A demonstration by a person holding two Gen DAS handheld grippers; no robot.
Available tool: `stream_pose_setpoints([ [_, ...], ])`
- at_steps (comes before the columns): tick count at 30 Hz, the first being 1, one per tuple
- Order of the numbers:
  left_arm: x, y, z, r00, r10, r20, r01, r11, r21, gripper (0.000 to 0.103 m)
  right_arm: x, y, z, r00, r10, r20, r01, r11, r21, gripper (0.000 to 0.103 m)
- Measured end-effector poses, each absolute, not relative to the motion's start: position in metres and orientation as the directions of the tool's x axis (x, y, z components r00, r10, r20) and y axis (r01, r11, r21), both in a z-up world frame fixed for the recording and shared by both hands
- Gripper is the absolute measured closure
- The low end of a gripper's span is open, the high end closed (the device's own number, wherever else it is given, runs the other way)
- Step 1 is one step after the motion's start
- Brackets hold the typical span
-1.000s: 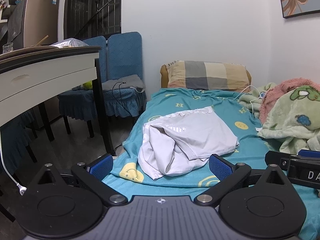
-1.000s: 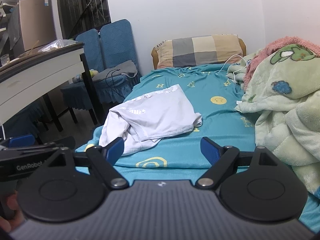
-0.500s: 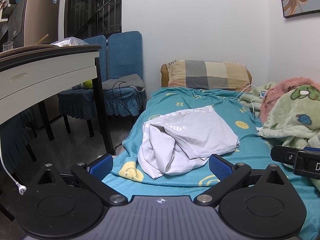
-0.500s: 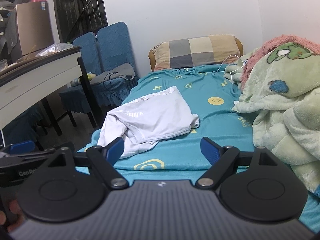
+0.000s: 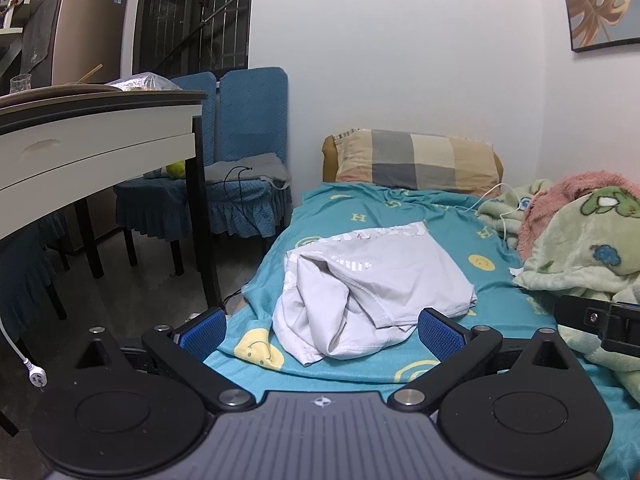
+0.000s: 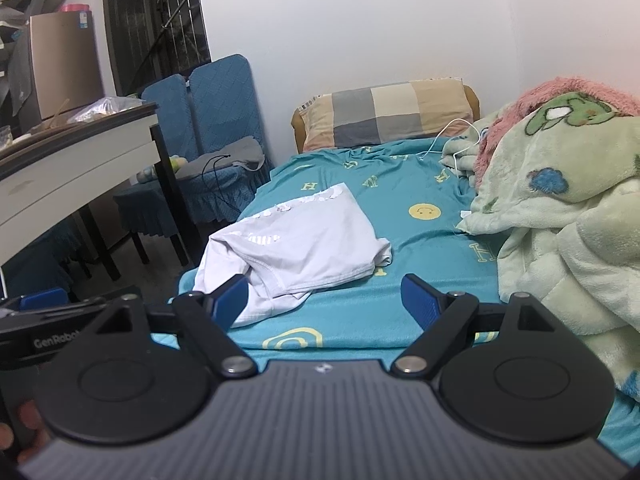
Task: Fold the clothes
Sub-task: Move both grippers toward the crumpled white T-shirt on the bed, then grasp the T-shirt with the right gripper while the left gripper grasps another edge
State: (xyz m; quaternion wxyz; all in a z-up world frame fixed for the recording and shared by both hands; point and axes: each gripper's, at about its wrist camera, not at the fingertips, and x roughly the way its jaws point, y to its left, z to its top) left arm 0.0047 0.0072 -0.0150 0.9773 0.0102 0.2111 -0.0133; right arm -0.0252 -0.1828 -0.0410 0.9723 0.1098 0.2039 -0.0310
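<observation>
Both grippers hover at the foot of the bed, fingers spread wide and gripping nothing. Ahead of the left gripper (image 5: 320, 334), the crumpled white garment (image 5: 372, 280) lies on the teal sheet (image 5: 400, 208), its near hem showing between the blue pads (image 5: 438, 334). For the right gripper (image 6: 326, 300), that garment (image 6: 296, 244) sits ahead and toward its left finger. A green plush blanket (image 6: 560, 208) is heaped to the right of the right gripper's jaws, with a checked pillow (image 6: 388, 118) far ahead.
</observation>
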Motion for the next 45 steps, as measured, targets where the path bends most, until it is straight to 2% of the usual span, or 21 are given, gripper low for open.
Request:
stream_pose_setpoints([
  [11,0.007,0.015,-0.011,0.915,-0.027,-0.403,0.026,1.0,-0.009,0.0,-0.023,-0.193,-0.045,0.907,0.001,-0.421,0.124,0.955,0.269,0.019],
  [18,0.011,0.03,0.001,0.938,0.032,-0.346,-0.021,0.999,0.035,0.0,0.004,-0.171,-0.043,0.887,0.053,-0.459,0.088,0.956,0.28,0.019],
  [22,0.017,0.05,0.005,0.94,0.052,-0.337,-0.054,0.999,0.002,0.0,0.048,-0.158,-0.045,0.858,0.116,-0.5,0.076,0.935,0.347,0.026],
  [25,0.026,0.067,0.003,0.93,0.066,-0.361,-0.08,0.997,-0.024,0.0,0.089,-0.141,-0.053,0.848,0.106,-0.519,0.07,0.949,0.308,0.036],
  [28,0.038,0.082,-0.003,0.918,0.076,-0.389,-0.1,0.994,-0.042,0.0,0.136,-0.132,-0.077,0.807,0.11,-0.58,0.083,0.952,0.296,0.045],
  [31,0.051,0.089,-0.01,0.907,0.071,-0.416,-0.106,0.993,-0.06,0.0,0.174,-0.128,-0.108,0.767,0.114,-0.632,0.08,0.959,0.27,0.046],
  [40,0.093,0.07,-0.046,0.876,0.018,-0.483,-0.038,0.999,-0.033,0.0,0.221,-0.125,-0.169,0.772,0.122,-0.624,0.018,0.977,0.214,0.046],
  [42,0.1,0.065,-0.054,0.865,0.018,-0.501,-0.03,0.999,-0.015,0.0,0.224,-0.123,-0.172,0.779,0.09,-0.62,0.008,0.988,0.153,0.066],
  [43,0.102,0.064,-0.057,0.861,0.02,-0.508,-0.03,0.999,-0.012,0.0,0.224,-0.122,-0.172,0.783,0.064,-0.619,0.009,0.994,0.113,0.081],
  [44,0.105,0.064,-0.059,0.858,0.024,-0.513,-0.034,0.999,-0.01,0.0,0.222,-0.125,-0.171,0.788,0.059,-0.613,0.017,0.993,0.116,0.086],
  [45,0.107,0.064,-0.059,0.857,0.029,-0.515,-0.04,0.999,-0.009,0.0,0.22,-0.128,-0.169,0.793,0.054,-0.607,0.024,0.992,0.12,0.086],
])
